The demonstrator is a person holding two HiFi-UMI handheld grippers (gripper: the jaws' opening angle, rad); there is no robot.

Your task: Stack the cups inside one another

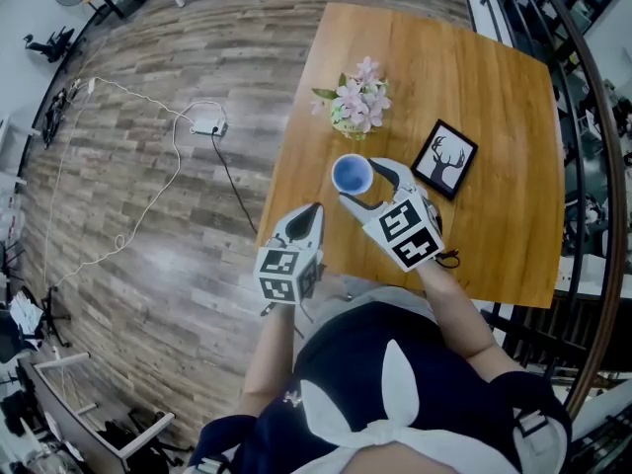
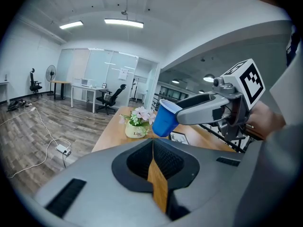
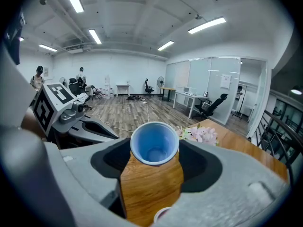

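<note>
Head view: your R gripper [image 1: 363, 188] grips the blue cup [image 1: 353, 175] above the wood table [image 1: 494, 87], just on the near side of the flower pot [image 1: 355, 102]. Deer pic frame [image 1: 443, 159] lies to the right. Your L gripper [image 1: 312, 213] is at the table's near-left edge.
Left gripper view: jaw tips pressed together, nothing btwn them. Cup is tilted, up right.
Right gripper view: jaws clamp the cup's sides, its mouth twd the cam.

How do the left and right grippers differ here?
The right gripper is shut on a blue cup; the left gripper is shut on nothing. The right gripper is over the table, near the flowers; the left gripper sits back at the table's near edge. Both are grey with a marker cube.
</note>
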